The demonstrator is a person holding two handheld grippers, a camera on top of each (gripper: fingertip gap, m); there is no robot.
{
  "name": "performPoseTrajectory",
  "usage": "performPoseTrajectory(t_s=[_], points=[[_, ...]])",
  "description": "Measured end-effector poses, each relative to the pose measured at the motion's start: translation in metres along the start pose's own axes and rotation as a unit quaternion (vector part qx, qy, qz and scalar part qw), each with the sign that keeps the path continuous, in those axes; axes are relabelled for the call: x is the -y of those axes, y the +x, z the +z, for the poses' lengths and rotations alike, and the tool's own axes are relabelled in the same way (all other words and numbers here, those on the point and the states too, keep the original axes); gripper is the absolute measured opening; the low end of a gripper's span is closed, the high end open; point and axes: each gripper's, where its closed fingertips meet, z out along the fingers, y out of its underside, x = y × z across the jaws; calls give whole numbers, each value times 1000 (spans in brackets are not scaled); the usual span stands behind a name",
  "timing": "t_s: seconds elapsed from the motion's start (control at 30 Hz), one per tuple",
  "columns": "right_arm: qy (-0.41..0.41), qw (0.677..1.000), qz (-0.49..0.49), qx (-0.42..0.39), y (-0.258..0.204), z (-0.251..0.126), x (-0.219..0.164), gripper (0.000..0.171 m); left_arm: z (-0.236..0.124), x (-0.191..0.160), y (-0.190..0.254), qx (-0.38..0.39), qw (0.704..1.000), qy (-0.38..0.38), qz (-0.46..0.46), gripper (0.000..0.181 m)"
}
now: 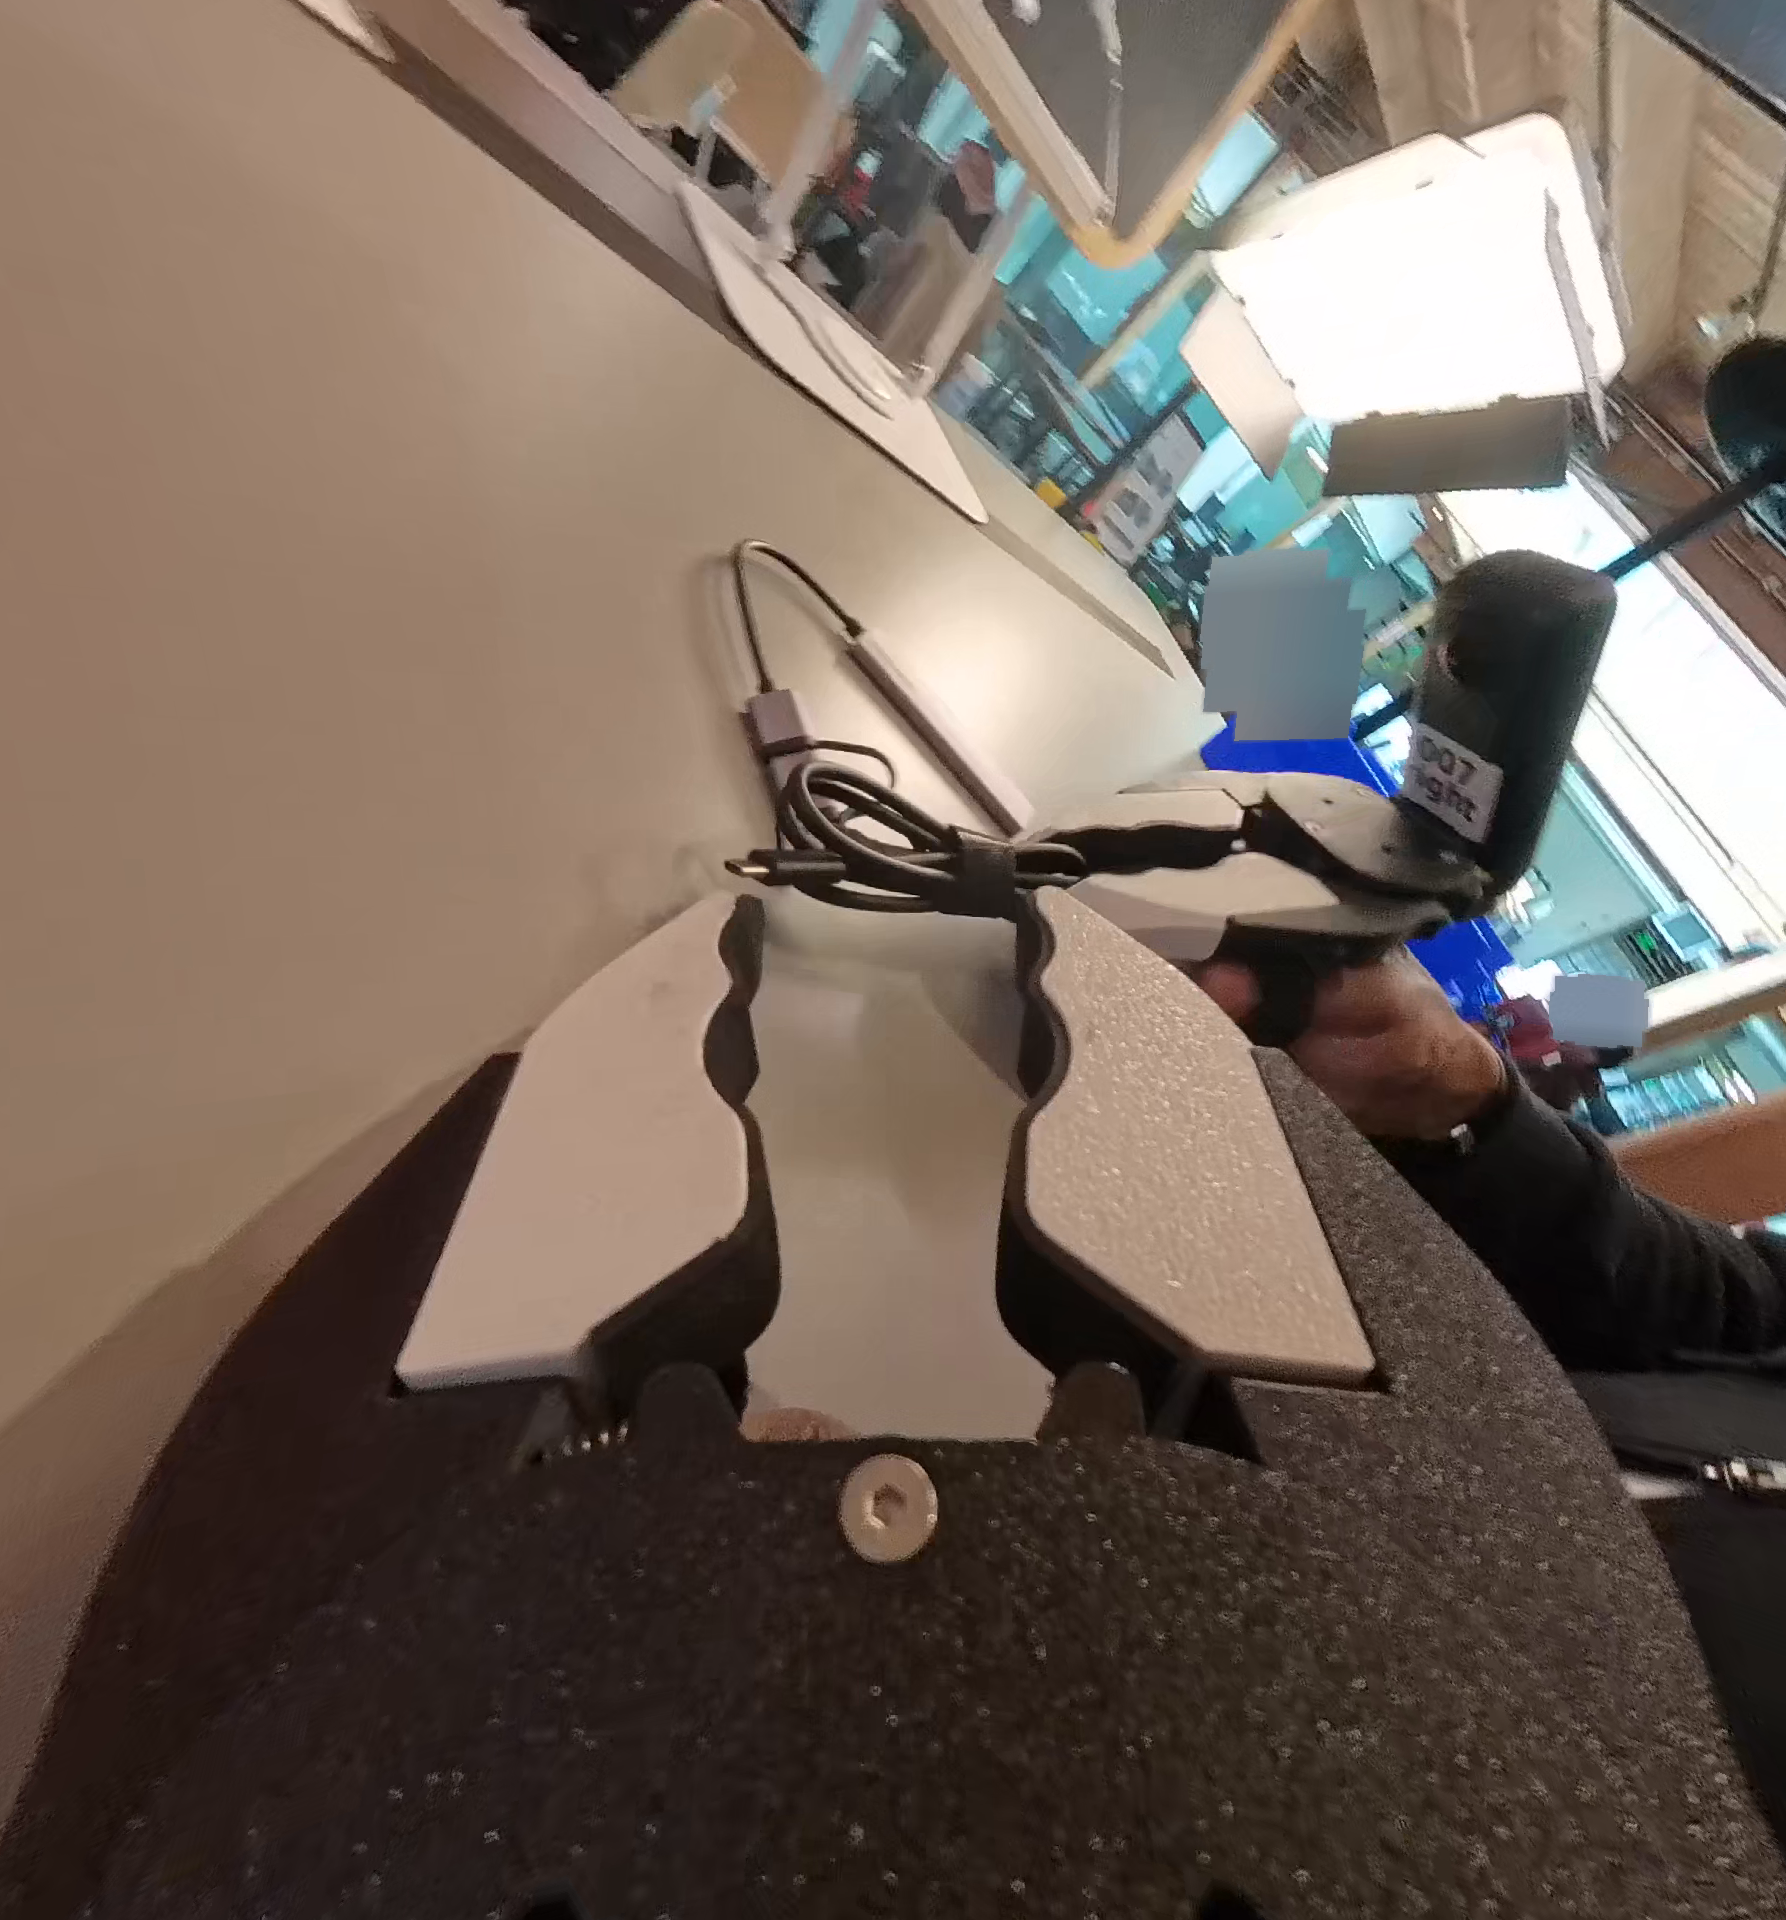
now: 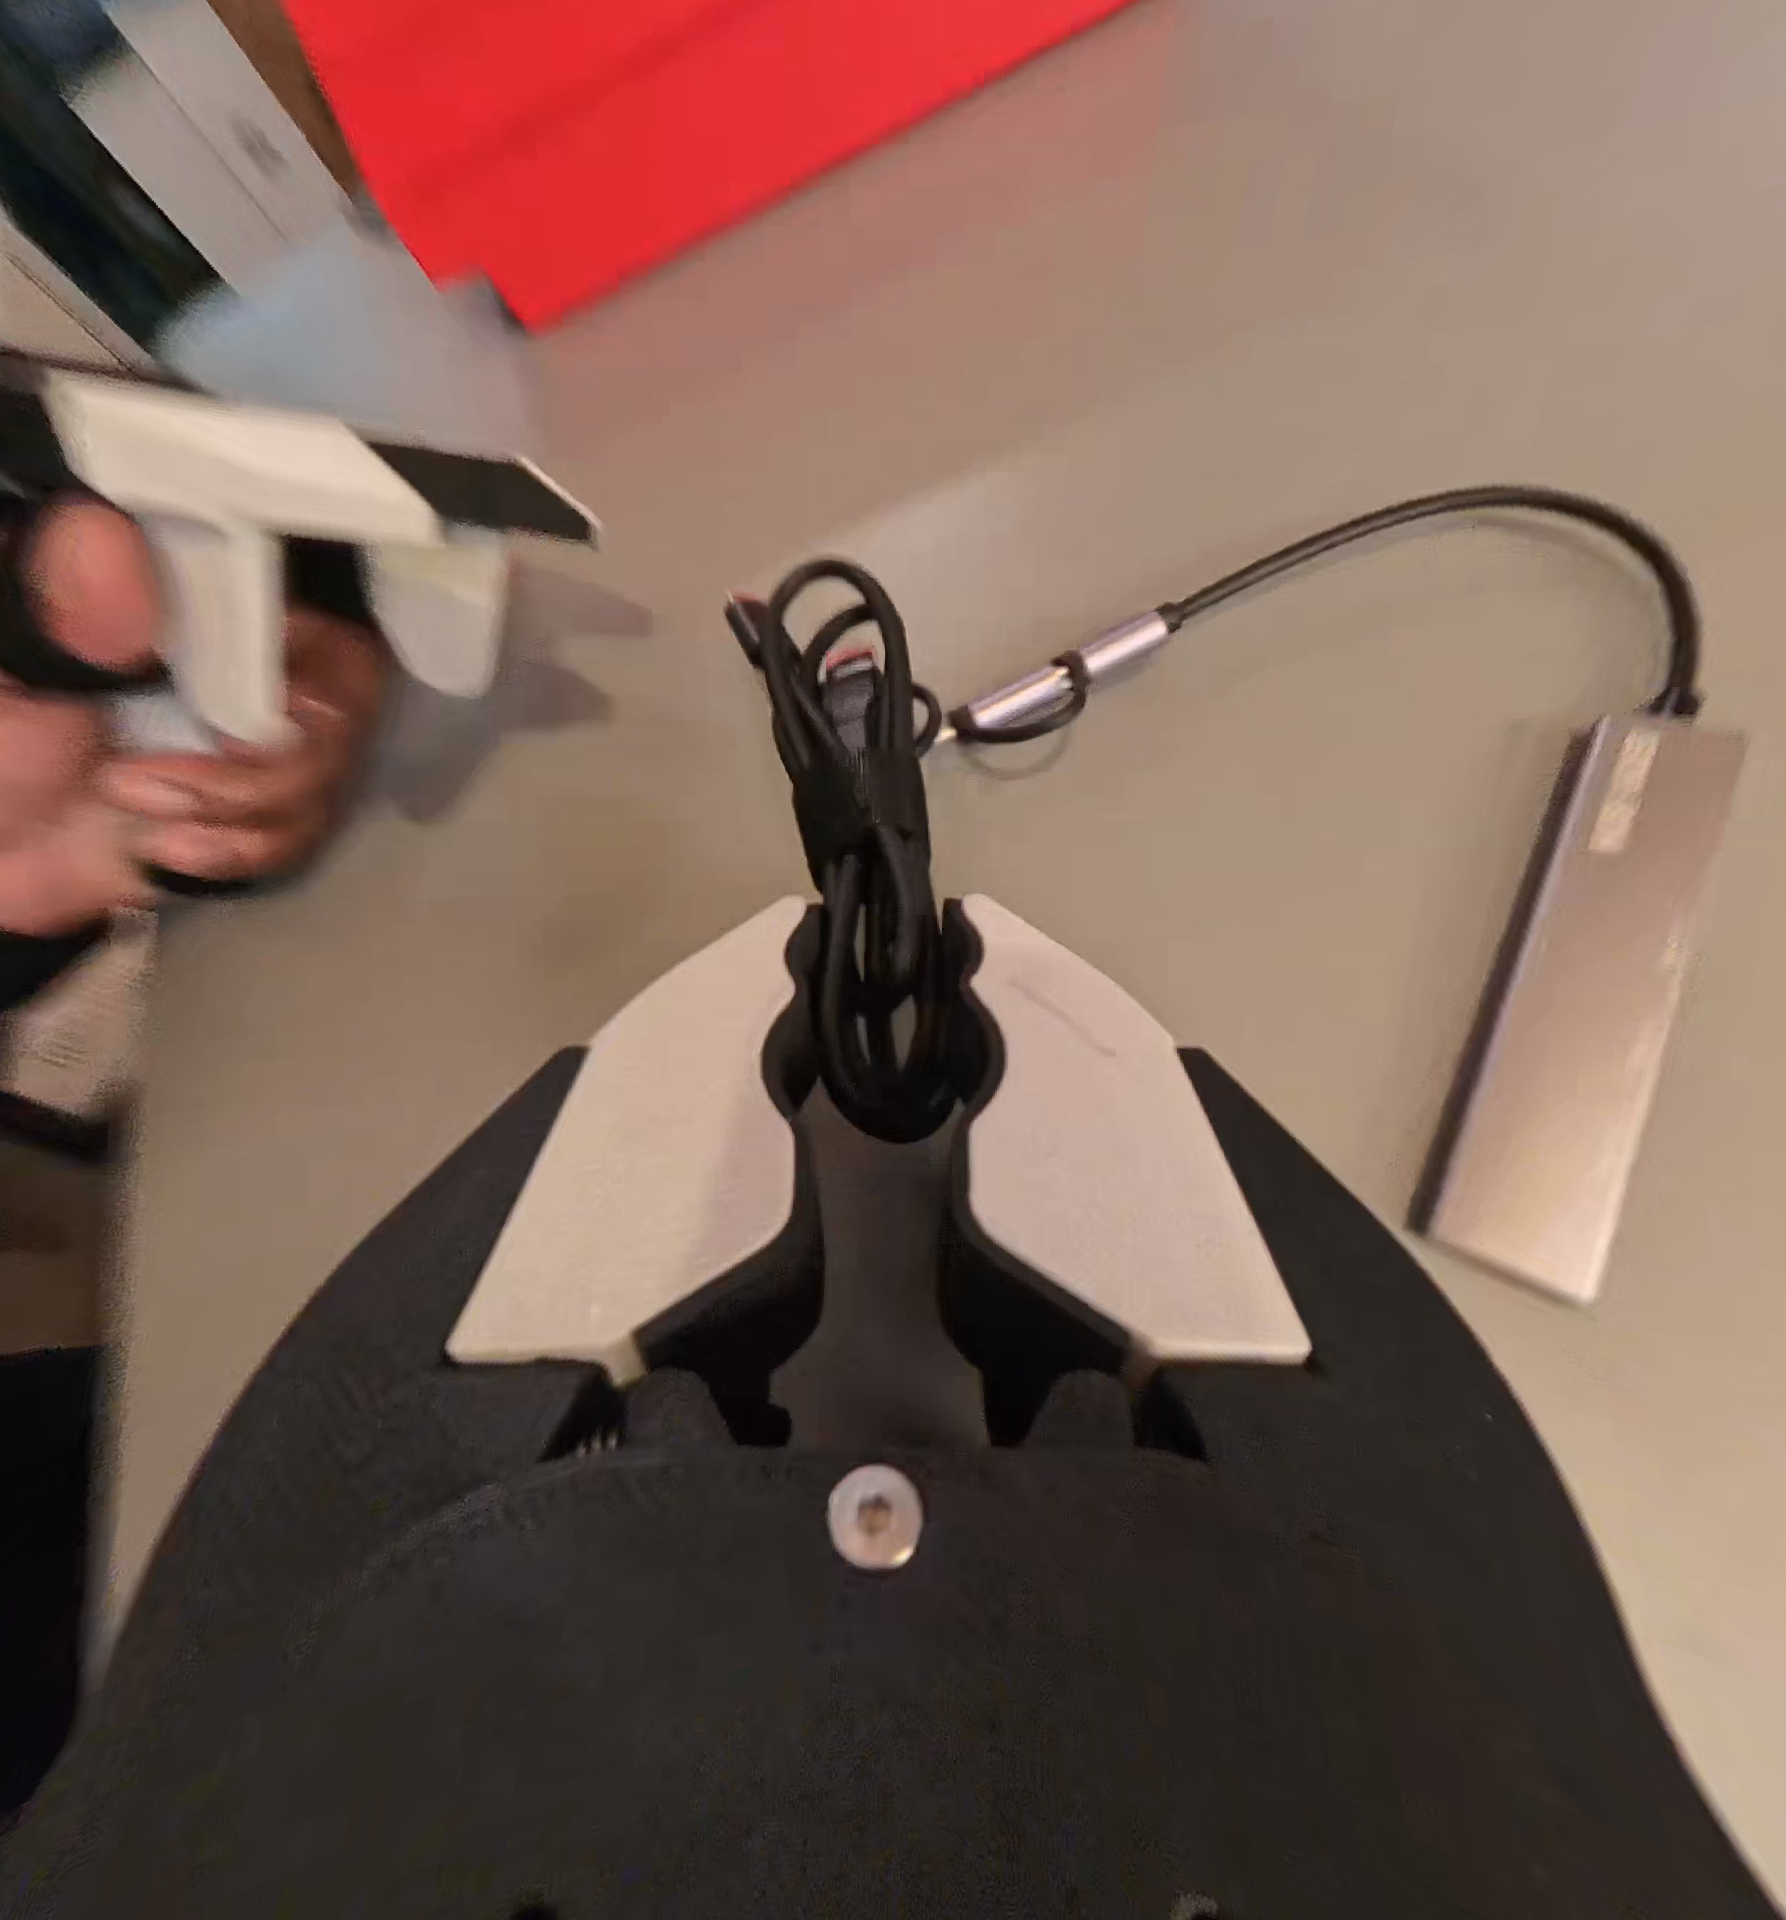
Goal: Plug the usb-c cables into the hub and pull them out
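My right gripper [image 2: 884, 920] is shut on a black USB-C cable [image 2: 863, 810], coiled and bound with a black strap, and holds it above the beige table. In the left wrist view the right gripper [image 1: 1060, 860] holds that cable bundle [image 1: 899, 868] level, its plug tip [image 1: 754, 868] pointing left. The flat silver hub [image 2: 1585, 997] lies on the table to the right, with its own short lead and grey plug [image 2: 1055, 691] curving toward the bundle. It shows edge-on in the left wrist view [image 1: 930, 727]. My left gripper [image 1: 889, 930] is open and empty just below the bundle.
A red sheet [image 2: 712, 135] lies at the table's far side. A white pad [image 1: 847, 384] lies near the far table edge. A lit softbox lamp [image 1: 1408, 281] hangs behind. My left gripper [image 2: 354, 701] and a person's hand show blurred left of the bundle.
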Motion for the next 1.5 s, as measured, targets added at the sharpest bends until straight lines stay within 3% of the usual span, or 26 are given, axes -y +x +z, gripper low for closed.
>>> performPoseTrajectory(t_s=[0.03,0.13,0.3,0.43,0.53,0.73,0.87,1.07,1.27,1.5], points=[[29,998,42,37,-5,-9,2,21,3,-1,6,-14,1000,-6,15,48],[108,975,163,103,-6,-35,6,20,13,3,26,-68,997,7,47,47],[204,938,233,153,-1,-71,14,20,40,6,50,-128,990,15,55,47],[217,931,239,169,-7,-78,12,20,53,12,81,-201,974,59,86,44],[220,937,226,151,-8,-77,11,20,56,22,87,-204,966,110,114,39],[216,944,207,142,-14,-75,10,20,63,22,82,-206,971,91,86,39],[219,943,204,143,-15,-75,11,20,61,19,88,-228,966,85,92,16],[253,932,205,157,-14,-85,15,20,59,17,97,-258,957,80,106,13],[316,908,266,70,30,-105,17,25,85,33,107,-278,946,47,162,13],[357,906,177,-141,122,-162,19,27,149,99,129,-289,928,71,226,12]])
